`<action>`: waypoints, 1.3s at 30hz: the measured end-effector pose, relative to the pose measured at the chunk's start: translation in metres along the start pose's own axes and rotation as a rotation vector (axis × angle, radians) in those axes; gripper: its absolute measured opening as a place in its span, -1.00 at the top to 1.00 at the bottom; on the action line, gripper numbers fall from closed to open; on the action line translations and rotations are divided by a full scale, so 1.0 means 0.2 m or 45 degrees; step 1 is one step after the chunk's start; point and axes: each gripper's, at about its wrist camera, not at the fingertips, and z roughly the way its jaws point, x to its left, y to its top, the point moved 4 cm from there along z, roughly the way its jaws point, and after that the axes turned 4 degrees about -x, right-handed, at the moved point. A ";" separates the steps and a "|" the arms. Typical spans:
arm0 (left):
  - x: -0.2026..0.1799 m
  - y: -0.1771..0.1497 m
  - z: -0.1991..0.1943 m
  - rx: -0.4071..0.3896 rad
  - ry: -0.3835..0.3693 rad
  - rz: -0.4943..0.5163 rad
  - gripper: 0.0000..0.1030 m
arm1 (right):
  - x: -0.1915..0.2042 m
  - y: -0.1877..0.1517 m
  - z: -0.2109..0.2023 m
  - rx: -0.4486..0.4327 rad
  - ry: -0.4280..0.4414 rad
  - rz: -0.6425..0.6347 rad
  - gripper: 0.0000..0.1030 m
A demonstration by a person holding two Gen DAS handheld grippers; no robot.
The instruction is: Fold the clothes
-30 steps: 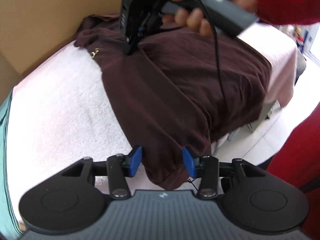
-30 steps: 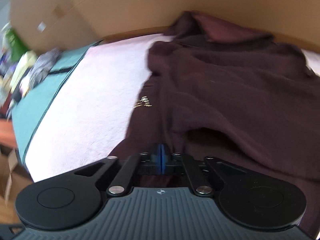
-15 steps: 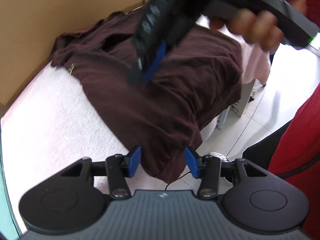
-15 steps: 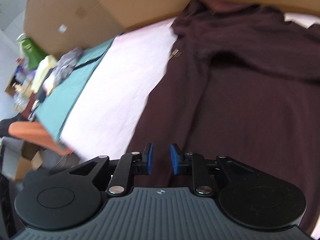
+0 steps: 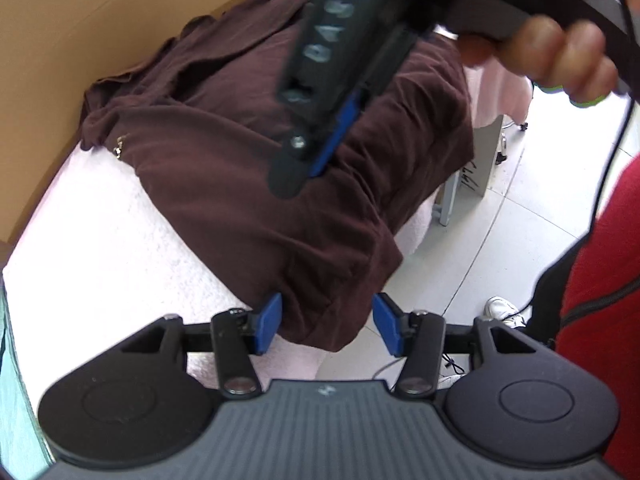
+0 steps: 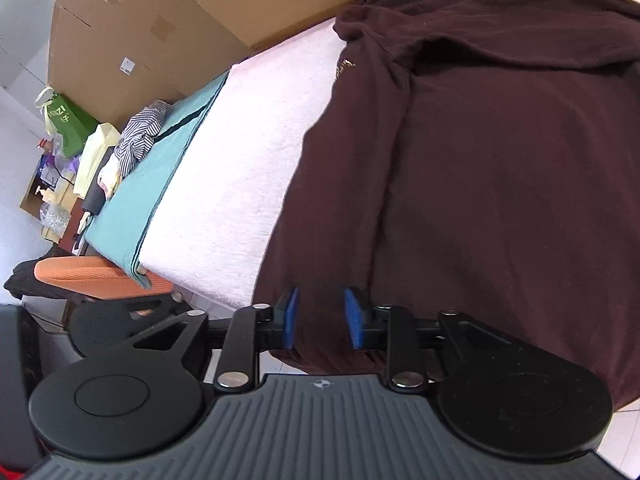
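Note:
A dark maroon shirt (image 5: 256, 152) lies spread on a table covered in a pale pink towel (image 5: 92, 240), its hem hanging over the near edge. My left gripper (image 5: 326, 326) is open, its blue pads on either side of the hem corner. In the left wrist view the right gripper (image 5: 320, 148) hovers blurred above the shirt, held by a hand (image 5: 560, 48). In the right wrist view the shirt (image 6: 500, 168) fills the right side, and my right gripper (image 6: 320, 316) is open over its lower edge with nothing clamped.
A cardboard wall (image 6: 248, 4) backs the table. A teal cloth (image 6: 148, 184) covers the far table end with a striped garment (image 6: 140, 140) and clutter beyond. An orange chair (image 6: 88, 276) stands below. A red sleeve (image 5: 600, 300) and white floor (image 5: 500, 240) lie to the right.
The right gripper released the shirt, opened, and pulled back toward the hem. The left gripper stayed open by the hem corner while its view swung slightly.

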 end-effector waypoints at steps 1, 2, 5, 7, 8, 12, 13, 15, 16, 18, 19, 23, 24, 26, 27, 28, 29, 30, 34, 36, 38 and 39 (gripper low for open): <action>0.00 0.00 0.00 0.012 0.006 -0.001 -0.05 | -0.01 -0.01 -0.02 -0.004 -0.005 -0.005 0.67; 0.00 0.01 0.00 0.023 0.012 -0.001 -0.04 | -0.02 -0.02 -0.03 -0.007 -0.010 -0.011 0.71; 0.01 0.06 -0.05 -0.011 0.055 -0.011 -0.05 | -0.05 -0.04 -0.08 -0.018 -0.024 -0.027 0.53; 0.03 0.10 -0.06 -0.042 0.073 -0.060 -0.15 | -0.06 -0.06 -0.12 -0.025 -0.034 -0.037 0.53; 0.04 0.11 -0.03 -0.028 0.077 -0.072 -0.15 | -0.08 -0.06 -0.14 -0.038 -0.051 -0.041 0.53; 0.01 0.11 0.06 0.006 0.125 -0.012 -0.36 | -0.23 -0.06 -0.31 -0.160 -0.189 -0.065 0.54; -0.01 0.11 0.06 0.018 0.128 0.012 -0.37 | -0.27 -0.07 -0.35 -0.182 -0.216 -0.056 0.54; -0.03 0.11 0.04 0.036 0.123 0.036 -0.37 | -0.36 -0.08 -0.44 -0.220 -0.266 -0.033 0.54; -0.04 0.11 0.03 0.044 0.115 0.040 -0.37 | -0.41 -0.10 -0.48 -0.233 -0.285 -0.014 0.54; -0.05 0.11 0.01 0.067 0.089 0.030 -0.31 | -0.49 -0.14 -0.55 -0.259 -0.323 0.020 0.54; -0.06 0.12 0.00 0.078 0.077 0.027 -0.24 | -0.52 -0.16 -0.57 -0.270 -0.339 0.038 0.54; -0.05 0.20 -0.10 0.003 0.105 -0.015 -0.20 | -0.59 -0.20 -0.62 -0.307 -0.346 0.065 0.53; -0.02 0.23 -0.12 -0.024 0.126 -0.049 -0.20 | -0.59 -0.20 -0.63 -0.320 -0.340 0.062 0.53; 0.07 0.28 -0.15 -0.064 0.178 -0.155 -0.16 | -0.59 -0.19 -0.63 -0.332 -0.327 0.067 0.52; 0.13 0.31 -0.17 -0.087 0.207 -0.195 -0.13 | -0.59 -0.18 -0.63 -0.338 -0.318 0.069 0.51; 0.18 0.35 -0.19 -0.115 0.238 -0.225 -0.12 | -0.58 -0.17 -0.63 -0.344 -0.310 0.071 0.47; 0.24 0.38 -0.21 -0.142 0.269 -0.255 -0.11 | -0.58 -0.16 -0.63 -0.350 -0.302 0.074 0.44; 0.29 0.41 -0.23 -0.166 0.290 -0.275 -0.05 | -0.58 -0.14 -0.64 -0.361 -0.303 0.092 0.43; 0.49 0.54 -0.31 -0.294 0.322 -0.328 0.01 | -0.63 -0.02 -0.68 -0.435 -0.351 0.239 0.43; 0.56 0.57 -0.32 -0.326 0.331 -0.307 0.12 | -0.65 0.05 -0.70 -0.472 -0.375 0.313 0.43; 0.61 0.56 -0.28 -0.324 0.345 -0.251 0.25 | -0.71 0.12 -0.75 -0.523 -0.461 0.413 0.43; 0.63 0.56 -0.27 -0.322 0.351 -0.223 0.44 | -0.75 0.15 -0.78 -0.546 -0.519 0.459 0.43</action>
